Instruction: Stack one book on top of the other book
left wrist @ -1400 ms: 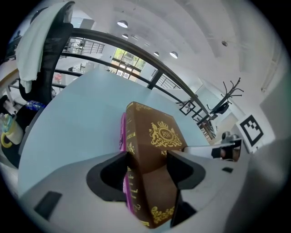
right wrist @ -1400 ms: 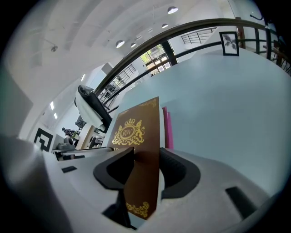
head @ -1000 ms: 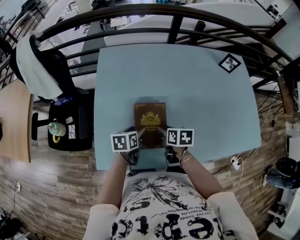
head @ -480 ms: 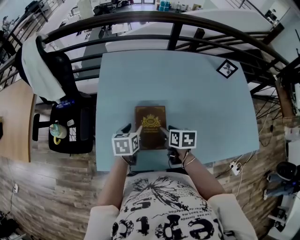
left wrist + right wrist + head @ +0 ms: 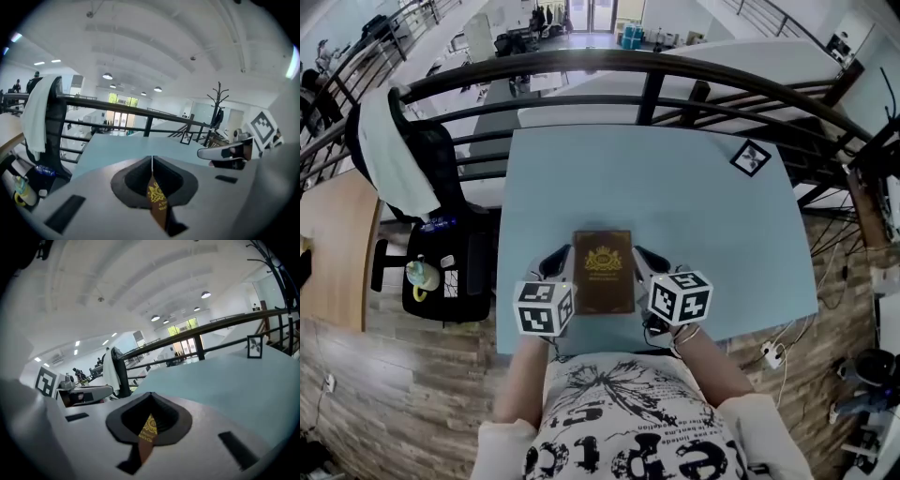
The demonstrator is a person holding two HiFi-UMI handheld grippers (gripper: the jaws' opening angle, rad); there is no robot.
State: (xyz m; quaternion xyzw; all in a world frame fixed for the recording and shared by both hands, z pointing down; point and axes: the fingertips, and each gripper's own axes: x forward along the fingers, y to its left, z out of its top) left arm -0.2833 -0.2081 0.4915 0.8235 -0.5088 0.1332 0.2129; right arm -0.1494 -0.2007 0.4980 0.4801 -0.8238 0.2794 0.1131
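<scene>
A brown book (image 5: 603, 272) with a gold crest lies flat on the light blue table (image 5: 675, 187), near its front edge. Only this one cover shows; I cannot tell whether another book lies beneath it. My left gripper (image 5: 558, 261) hangs above the table just left of the book, and my right gripper (image 5: 645, 260) just right of it. Both are shut and hold nothing. In the left gripper view the shut gripper (image 5: 152, 164) leaves a thin slit with a strip of the book (image 5: 157, 199) behind it. The right gripper view shows that gripper (image 5: 151, 403) and book (image 5: 148, 427) the same way.
A black railing (image 5: 656, 70) curves round the table's far side. A black chair with a white garment (image 5: 394, 159) stands at the left, with a cup (image 5: 420, 277) on a black seat below it. A square marker tag (image 5: 750, 157) lies at the table's far right corner.
Both grippers have lifted off the book's near corners, drawn apart to its sides and closed their jaws. The book stays flat on the table.
</scene>
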